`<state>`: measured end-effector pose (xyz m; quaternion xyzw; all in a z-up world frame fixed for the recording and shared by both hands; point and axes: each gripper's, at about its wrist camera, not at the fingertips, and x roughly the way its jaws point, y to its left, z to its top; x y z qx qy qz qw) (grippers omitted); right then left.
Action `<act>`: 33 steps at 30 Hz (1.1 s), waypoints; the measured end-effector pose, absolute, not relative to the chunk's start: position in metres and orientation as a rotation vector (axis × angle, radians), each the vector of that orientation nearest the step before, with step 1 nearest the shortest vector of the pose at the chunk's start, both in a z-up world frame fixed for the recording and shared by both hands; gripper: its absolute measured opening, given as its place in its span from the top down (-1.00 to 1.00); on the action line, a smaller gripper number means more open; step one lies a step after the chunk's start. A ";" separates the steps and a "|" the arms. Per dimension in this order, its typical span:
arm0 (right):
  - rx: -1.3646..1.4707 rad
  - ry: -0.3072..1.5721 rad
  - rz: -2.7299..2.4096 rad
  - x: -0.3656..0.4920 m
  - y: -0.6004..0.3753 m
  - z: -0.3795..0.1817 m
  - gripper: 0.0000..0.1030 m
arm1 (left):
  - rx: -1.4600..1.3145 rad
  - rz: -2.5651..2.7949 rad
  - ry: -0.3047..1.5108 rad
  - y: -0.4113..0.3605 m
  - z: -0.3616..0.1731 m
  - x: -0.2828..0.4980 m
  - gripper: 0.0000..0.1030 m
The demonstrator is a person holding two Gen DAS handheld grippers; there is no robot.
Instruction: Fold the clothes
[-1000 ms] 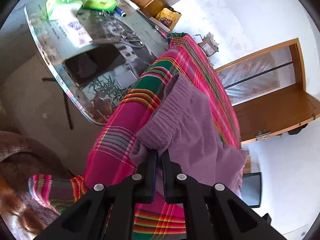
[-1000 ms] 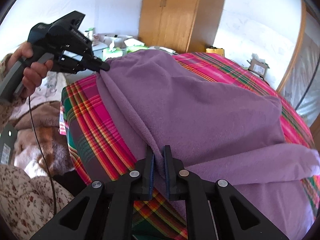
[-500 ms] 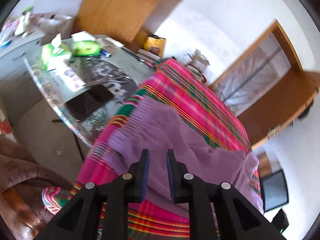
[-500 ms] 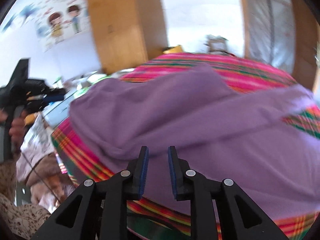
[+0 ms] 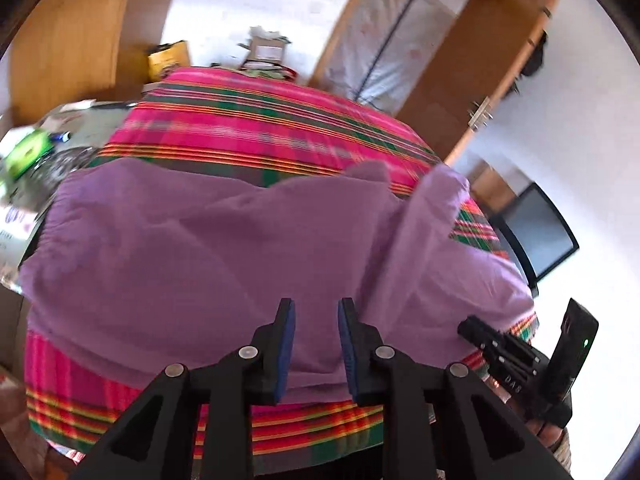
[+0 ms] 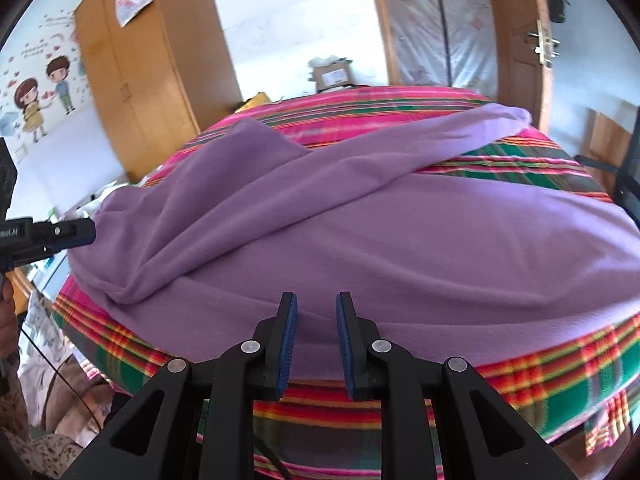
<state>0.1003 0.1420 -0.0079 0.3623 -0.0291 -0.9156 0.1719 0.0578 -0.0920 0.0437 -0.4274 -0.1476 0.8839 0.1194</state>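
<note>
Now we are holding both the left hand-held gripper (image 5: 316, 312) and the right hand-held gripper (image 6: 316, 308) narrowly parted and empty, the left's jaws having just been opening, above the purple garment (image 6: 400, 232) lying near the bed's (image 6: 560, 372) front edge.

The bed (image 6: 540, 380) is the landmark. The garment (image 6: 400, 240) lies spread on the bed's near half, its lower edge close to the near side, and one sleeve (image 6: 460, 140) runs across it toward the bed's far right. The right gripper (image 6: 314, 336) hangs over the garment's near edge, jaws apart with nothing between them. The left gripper (image 6: 60, 236) is at the bed's left side, just beside the garment's left end. A table (image 5: 72, 132) stands left of the bed. A wardrobe (image 6: 132, 64) stands behind the bed on the left, a box (image 6: 332, 74) behind its far end, and a door (image 6: 520, 32) behind on the right.
</note>
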 end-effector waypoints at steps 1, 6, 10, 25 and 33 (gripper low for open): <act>1.029 -0.078 -2.610 0.101 0.146 -0.006 0.60 | -1.262 2.564 -0.411 -0.086 0.042 0.055 0.56; 1.032 -0.097 -2.698 0.098 0.176 0.006 0.60 | -1.304 2.485 -0.377 -0.066 0.034 0.041 0.56; 1.054 -0.194 -2.748 0.100 0.203 0.007 0.60 | -1.323 2.457 -0.381 -0.062 0.025 0.031 0.56; 1.086 -0.444 -2.836 0.108 0.237 0.001 0.59 | -1.352 2.441 -0.457 -0.075 0.013 0.026 0.56; 1.069 -0.388 -2.806 0.108 0.222 -0.001 0.59 | -1.369 2.464 -0.501 -0.081 0.010 0.030 0.56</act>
